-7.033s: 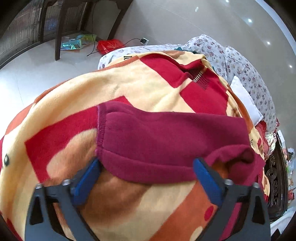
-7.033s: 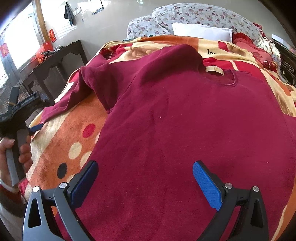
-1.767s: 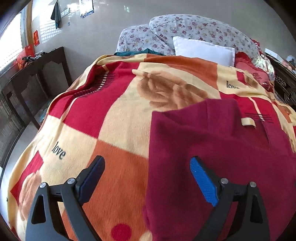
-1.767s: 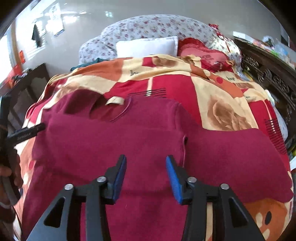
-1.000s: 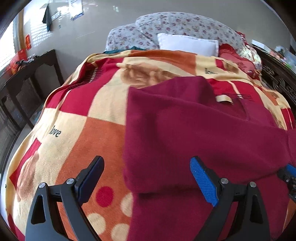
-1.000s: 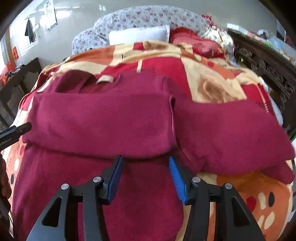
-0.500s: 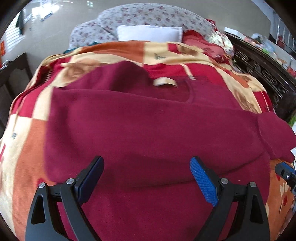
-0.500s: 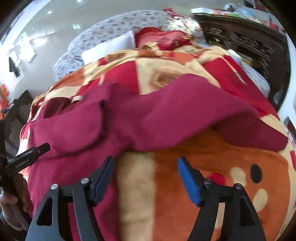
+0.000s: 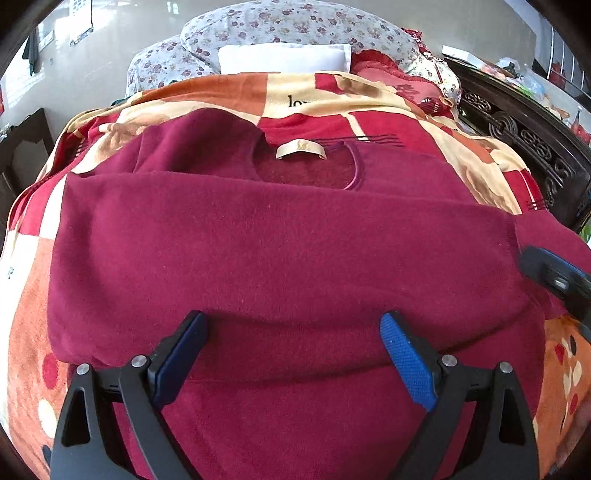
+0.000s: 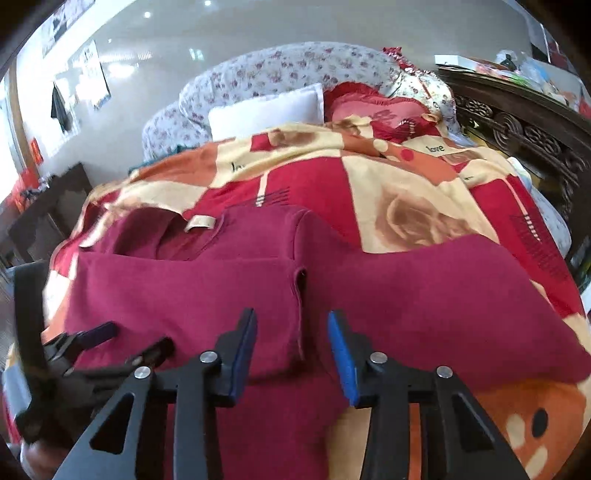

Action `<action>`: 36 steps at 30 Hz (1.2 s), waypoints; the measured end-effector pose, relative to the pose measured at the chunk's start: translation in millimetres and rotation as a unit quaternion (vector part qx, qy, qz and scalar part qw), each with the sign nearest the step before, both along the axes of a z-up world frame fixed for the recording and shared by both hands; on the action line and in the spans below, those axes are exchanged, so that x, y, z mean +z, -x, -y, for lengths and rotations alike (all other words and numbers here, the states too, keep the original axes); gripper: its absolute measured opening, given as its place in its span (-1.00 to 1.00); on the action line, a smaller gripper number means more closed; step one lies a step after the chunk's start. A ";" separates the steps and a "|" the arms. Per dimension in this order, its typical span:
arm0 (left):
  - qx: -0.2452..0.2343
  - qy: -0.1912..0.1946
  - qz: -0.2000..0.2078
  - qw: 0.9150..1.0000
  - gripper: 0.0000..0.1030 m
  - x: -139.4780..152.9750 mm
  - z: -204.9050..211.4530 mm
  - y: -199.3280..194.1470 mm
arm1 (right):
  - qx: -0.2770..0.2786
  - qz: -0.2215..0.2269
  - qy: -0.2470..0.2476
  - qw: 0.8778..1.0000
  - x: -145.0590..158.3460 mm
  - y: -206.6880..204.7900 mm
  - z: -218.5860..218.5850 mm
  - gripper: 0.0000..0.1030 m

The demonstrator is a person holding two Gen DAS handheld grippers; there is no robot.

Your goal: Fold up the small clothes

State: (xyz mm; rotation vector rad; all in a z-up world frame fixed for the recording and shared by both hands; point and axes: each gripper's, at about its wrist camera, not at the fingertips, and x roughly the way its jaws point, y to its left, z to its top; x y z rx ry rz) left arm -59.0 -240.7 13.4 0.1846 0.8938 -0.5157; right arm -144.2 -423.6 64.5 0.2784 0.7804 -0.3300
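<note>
A maroon sweater lies flat on the patterned blanket, with its left sleeve folded across the chest. It has a beige neck label. It also shows in the right wrist view, where the right sleeve stretches out to the right. My left gripper is open and empty, low over the folded sleeve. My right gripper is open, jaws moderately apart, either side of the folded sleeve's cuff. It also shows in the left wrist view at the right edge.
A white pillow and flowered bedding lie at the head of the bed. A dark carved wooden bed frame runs along the right side. A dark table stands left of the bed.
The right gripper swung back left from the outstretched right sleeve to the folded sleeve's cuff and narrowed its jaws. The left gripper stayed open and moved closer over the sweater.
</note>
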 end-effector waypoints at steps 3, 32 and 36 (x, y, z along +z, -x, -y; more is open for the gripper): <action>0.003 0.004 0.003 1.000 0.90 -2.9 -0.8 0.0 | -0.017 0.002 -0.030 0.999 -17.1 -7.8 14.6 -0.17; 0.014 0.028 0.022 0.999 1.00 -11.4 -6.6 3.0 | -0.236 0.116 -0.381 0.886 -62.7 158.0 212.9 -0.77; 0.004 0.041 0.012 0.999 1.00 -7.5 -13.0 0.6 | -0.234 0.142 -0.271 0.923 -14.9 175.0 194.0 -0.81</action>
